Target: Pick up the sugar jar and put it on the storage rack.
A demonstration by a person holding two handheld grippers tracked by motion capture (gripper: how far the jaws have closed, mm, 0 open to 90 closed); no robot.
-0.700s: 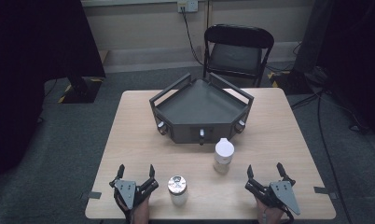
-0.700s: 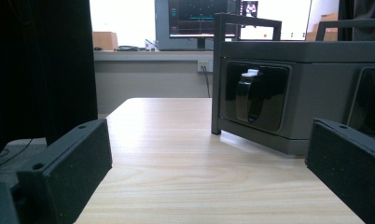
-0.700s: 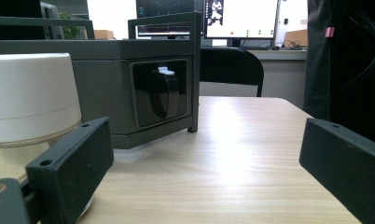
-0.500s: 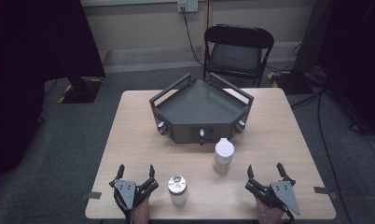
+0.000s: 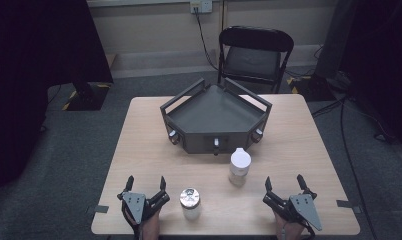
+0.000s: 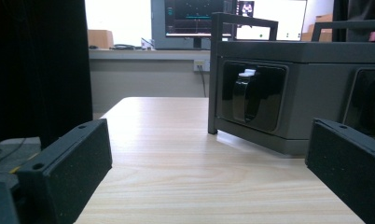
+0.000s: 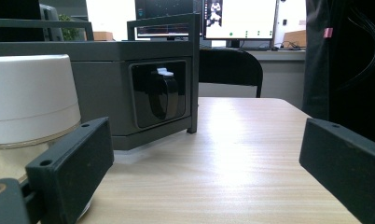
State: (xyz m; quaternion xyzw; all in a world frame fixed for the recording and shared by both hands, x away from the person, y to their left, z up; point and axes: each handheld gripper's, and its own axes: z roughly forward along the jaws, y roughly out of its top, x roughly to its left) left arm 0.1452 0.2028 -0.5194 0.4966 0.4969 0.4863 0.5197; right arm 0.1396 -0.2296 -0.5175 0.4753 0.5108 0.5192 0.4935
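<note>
Wooden table [image 5: 149, 140] bears grey tray [image 5: 216, 117]; left gripper [image 5: 145, 184], right gripper [image 5: 285, 185] gape wide, empty.

Pale wood-grain table [image 5: 139, 150] with soft sheen, matt dark grey tray [image 5: 216, 117], glossy black knobs [image 6: 245, 95], smooth white bottle cap [image 7: 31, 98]

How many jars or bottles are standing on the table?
2: a metal-lidded jar near the left gripper, and a white-capped bottle in front of the grey tray.
</note>
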